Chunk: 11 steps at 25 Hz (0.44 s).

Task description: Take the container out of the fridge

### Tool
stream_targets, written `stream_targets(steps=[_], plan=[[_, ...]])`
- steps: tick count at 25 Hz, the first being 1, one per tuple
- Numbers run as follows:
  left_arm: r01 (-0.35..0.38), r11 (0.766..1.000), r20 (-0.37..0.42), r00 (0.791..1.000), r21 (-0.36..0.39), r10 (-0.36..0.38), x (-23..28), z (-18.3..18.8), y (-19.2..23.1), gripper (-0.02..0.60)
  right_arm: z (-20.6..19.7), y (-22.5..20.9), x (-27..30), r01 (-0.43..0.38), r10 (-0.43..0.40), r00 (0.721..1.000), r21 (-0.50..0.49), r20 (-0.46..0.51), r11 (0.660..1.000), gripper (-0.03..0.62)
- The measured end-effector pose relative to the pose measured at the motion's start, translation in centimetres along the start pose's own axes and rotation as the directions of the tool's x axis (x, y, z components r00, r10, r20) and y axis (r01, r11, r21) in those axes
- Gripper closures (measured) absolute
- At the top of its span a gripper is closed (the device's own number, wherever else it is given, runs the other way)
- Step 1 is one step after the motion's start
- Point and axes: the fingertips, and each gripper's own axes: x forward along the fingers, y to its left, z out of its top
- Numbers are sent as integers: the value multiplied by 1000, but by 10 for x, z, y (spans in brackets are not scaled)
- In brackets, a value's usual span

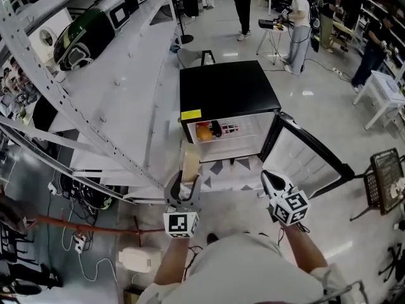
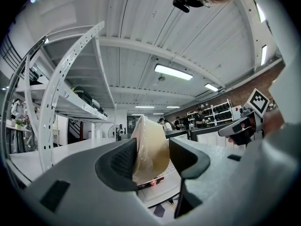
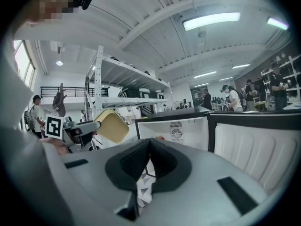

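Observation:
My left gripper point(image 1: 186, 183) is shut on a beige container point(image 1: 190, 161), held out in the air in front of the black mini fridge point(image 1: 228, 94). In the left gripper view the container point(image 2: 149, 147) sits squeezed between both dark pads point(image 2: 123, 160). The fridge door point(image 1: 305, 154) hangs open to the right. An orange item point(image 1: 204, 132) and a dark bottle point(image 1: 216, 130) remain inside. My right gripper point(image 1: 271, 181) hovers beside the door, shut and empty; its pads point(image 3: 136, 159) meet. The right gripper view also shows the container point(image 3: 112, 125) and the fridge's white interior point(image 3: 176, 131).
A white metal shelving rack point(image 1: 95, 75) with appliances point(image 1: 88, 33) runs along the left. Cables and a power strip point(image 1: 79, 239) lie on the floor at left. A black wire chair point(image 1: 387, 182) stands at right. Several people point(image 1: 299, 18) work at the back.

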Motion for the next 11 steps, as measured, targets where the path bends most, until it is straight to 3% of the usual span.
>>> stream_targets(steps=[11], plan=[[9, 1000, 4, 1000, 7, -9, 0, 1, -5, 365, 3, -1, -2, 0, 0, 1000, -6, 7, 1000, 588]])
